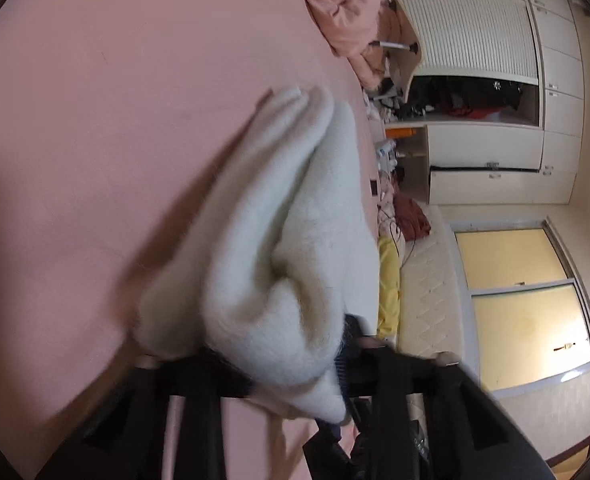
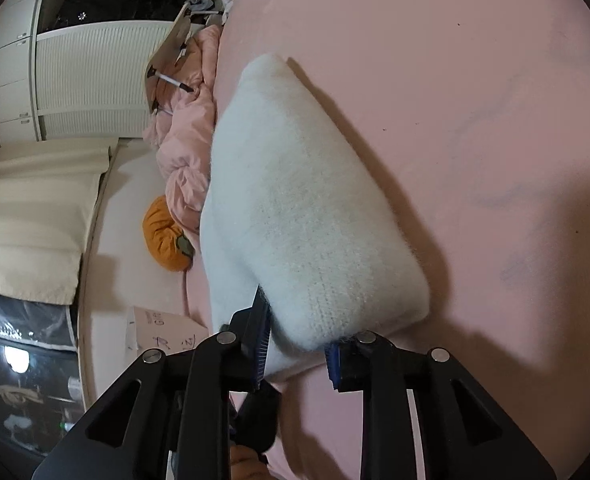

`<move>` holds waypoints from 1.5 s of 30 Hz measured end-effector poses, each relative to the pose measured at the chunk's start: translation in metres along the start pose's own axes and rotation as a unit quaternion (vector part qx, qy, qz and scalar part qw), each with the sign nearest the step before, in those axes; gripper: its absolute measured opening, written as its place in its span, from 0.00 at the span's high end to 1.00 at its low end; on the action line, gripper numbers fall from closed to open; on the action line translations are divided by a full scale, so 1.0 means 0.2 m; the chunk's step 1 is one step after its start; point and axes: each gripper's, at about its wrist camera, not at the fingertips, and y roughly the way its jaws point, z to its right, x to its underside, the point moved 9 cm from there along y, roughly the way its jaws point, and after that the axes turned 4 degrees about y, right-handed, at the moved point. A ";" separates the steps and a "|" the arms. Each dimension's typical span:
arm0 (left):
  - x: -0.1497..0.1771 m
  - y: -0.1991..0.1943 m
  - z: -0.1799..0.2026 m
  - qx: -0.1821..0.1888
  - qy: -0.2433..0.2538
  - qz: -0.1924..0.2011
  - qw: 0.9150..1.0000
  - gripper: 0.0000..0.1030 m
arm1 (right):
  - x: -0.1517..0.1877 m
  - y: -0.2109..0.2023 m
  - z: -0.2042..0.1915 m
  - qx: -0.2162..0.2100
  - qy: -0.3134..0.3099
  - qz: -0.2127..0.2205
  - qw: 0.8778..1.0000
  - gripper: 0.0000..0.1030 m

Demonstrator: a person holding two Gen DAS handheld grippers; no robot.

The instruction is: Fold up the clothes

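A fluffy white knitted sweater (image 2: 307, 216) lies bundled into several thick layers on the pink bedsheet (image 2: 475, 120), and both grippers have hold of it at its near end, one at each side, which suits carrying or turning a fold as one piece without the layers sliding apart. In the right wrist view the right gripper (image 2: 295, 344) has its blue-padded jaws pressed against the near rounded edge of the bundle, the knit bulging between them, so it is clamped on the sweater at a narrow width. In the left wrist view the left gripper (image 1: 295, 376) is likewise pinched nearly closed on a thick roll of the same white knit, which swells over the jaws and hides most of the pads; the fabric looks blurred there, so the exact contact line is hard to read. The sweater stretches away from both cameras across the sheet, with its far end resting flat. A crumpled pink duvet (image 2: 187, 140) sits beyond it by the bed's edge, well apart, leaving the open sheet as working surface for laying the fold down.
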 end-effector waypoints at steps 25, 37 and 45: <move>-0.11 -0.54 0.06 -0.225 0.132 0.113 0.959 0.32 | 0.27 -0.29 -0.25 0.236 -0.477 0.060 0.844 0.47; 0.27 -0.62 0.55 -0.345 0.446 0.138 0.814 0.02 | 0.40 -0.43 -0.37 0.219 -0.526 0.088 0.817 0.42; 0.58 -0.41 0.17 -0.387 0.435 0.044 0.812 0.02 | 0.40 -0.48 -0.27 0.224 -0.508 0.083 0.827 0.41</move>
